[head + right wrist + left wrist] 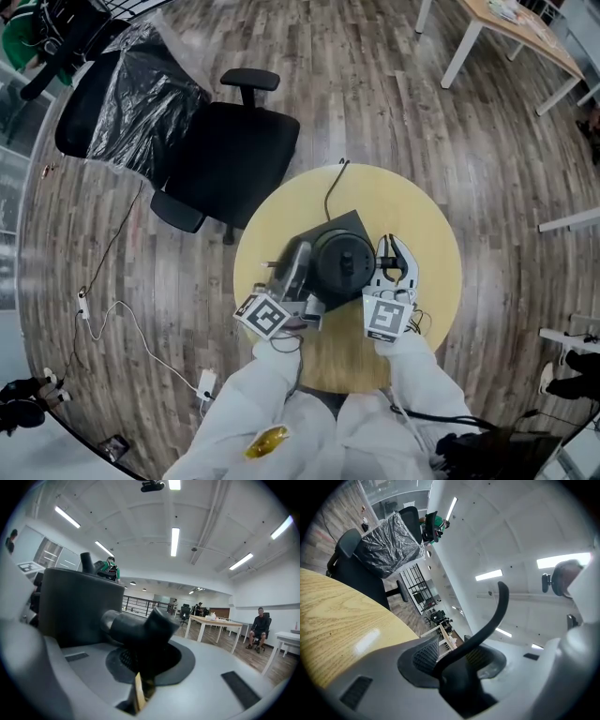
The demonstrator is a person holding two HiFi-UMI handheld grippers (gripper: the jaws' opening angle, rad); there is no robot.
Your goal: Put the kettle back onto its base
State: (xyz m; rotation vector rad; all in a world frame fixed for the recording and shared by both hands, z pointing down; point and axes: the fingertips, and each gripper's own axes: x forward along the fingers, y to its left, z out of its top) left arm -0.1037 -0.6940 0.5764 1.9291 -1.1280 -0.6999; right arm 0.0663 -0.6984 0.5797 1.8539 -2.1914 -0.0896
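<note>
Counting near to far: two white sleeves (281, 394), two grippers, one kettle, one base, one cord, one round table (422, 211).

Left gripper (298, 267): pads pinching the kettle's thin curved black handle (497, 611), which rises out from between them in the left gripper view.

Right gripper (390, 246): just right of the kettle, jaws nearly pressed together on a dark piece. It appears to be the near-right corner of the base (353, 221), though the right gripper view is too close and blurred to be sure.

Kettle (342, 262): black, upright, over the square black base at table centre. Seated or just above it, cannot tell. Lid on, so the contents are hidden.

Cord (330, 192): runs from the base to the far table edge.

Beyond the table: one black office chair (234, 155), one chair draped in black plastic (141, 103), one white floor cable (131, 328), and one light table (506, 28) cut off at the top right.
</note>
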